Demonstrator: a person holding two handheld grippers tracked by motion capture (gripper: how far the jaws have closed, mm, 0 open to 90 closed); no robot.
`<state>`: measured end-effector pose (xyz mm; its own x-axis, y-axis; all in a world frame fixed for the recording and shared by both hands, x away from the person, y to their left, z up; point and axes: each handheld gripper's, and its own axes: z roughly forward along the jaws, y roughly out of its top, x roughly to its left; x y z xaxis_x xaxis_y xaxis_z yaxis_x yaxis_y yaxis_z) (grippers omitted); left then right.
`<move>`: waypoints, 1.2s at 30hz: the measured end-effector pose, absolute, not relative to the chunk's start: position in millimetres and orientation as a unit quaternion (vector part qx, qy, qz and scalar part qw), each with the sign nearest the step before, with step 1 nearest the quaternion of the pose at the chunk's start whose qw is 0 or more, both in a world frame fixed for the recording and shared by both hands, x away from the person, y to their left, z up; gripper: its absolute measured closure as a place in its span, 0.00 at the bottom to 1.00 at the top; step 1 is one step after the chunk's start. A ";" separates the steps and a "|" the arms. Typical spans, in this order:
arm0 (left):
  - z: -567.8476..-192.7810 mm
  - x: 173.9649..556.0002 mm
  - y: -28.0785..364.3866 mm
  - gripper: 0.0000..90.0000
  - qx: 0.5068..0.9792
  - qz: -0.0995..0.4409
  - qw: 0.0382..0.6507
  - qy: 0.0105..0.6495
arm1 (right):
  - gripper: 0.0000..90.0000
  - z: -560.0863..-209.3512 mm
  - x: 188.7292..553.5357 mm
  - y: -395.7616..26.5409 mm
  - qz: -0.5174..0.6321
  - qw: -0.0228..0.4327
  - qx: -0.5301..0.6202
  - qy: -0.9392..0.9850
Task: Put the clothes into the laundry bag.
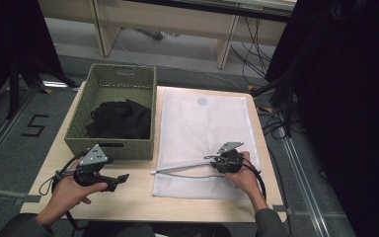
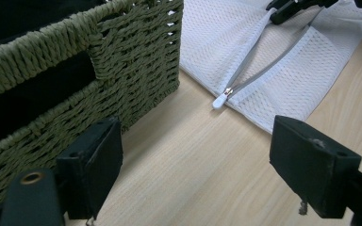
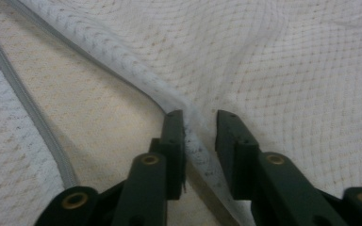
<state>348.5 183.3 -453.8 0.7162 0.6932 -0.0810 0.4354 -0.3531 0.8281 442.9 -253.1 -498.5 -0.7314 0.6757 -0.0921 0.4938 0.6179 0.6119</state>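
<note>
On the wooden table (image 1: 133, 190) a white mesh bag (image 1: 202, 128) lies flat at the right, its zipper (image 1: 182, 168) open along the near end. The right tongs (image 1: 216, 160) sit at the opening's upper edge, held by the right hand (image 1: 244, 175). A green woven basket (image 1: 108, 145) with black cloth (image 1: 121, 121) inside stands at the left, beside the bag. The left tongs (image 1: 121, 178), in the left hand (image 1: 71, 192), lie just before the basket, apart from the bag.

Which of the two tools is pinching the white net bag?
The right tool: its jaws straddle the zipper edge of the white mesh laundry bag. The left tool hangs open over bare table.
</note>
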 end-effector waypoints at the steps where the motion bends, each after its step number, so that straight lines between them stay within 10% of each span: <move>1: -453.7 348.1 183.2 0.20 0.809 0.142 0.449 0.351 | 0.90 -497.9 443.4 -253.2 0.284 0.157 0.332 0.886; 24: -429.3 361.5 195.7 0.21 0.790 0.174 0.467 0.357 | 0.99 -430.7 441.5 -255.5 0.354 0.240 0.313 0.848; 36: -361.5 456.6 213.0 0.16 0.758 0.207 0.479 0.391 | 0.99 -425.4 444.3 -248.4 0.357 0.239 0.299 0.852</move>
<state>456.6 213.0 -361.5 0.6092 0.7906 -0.0613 0.3944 -0.2350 0.8884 444.3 -248.4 -425.4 -0.7069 0.6801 -0.1943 0.3391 0.5669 0.7507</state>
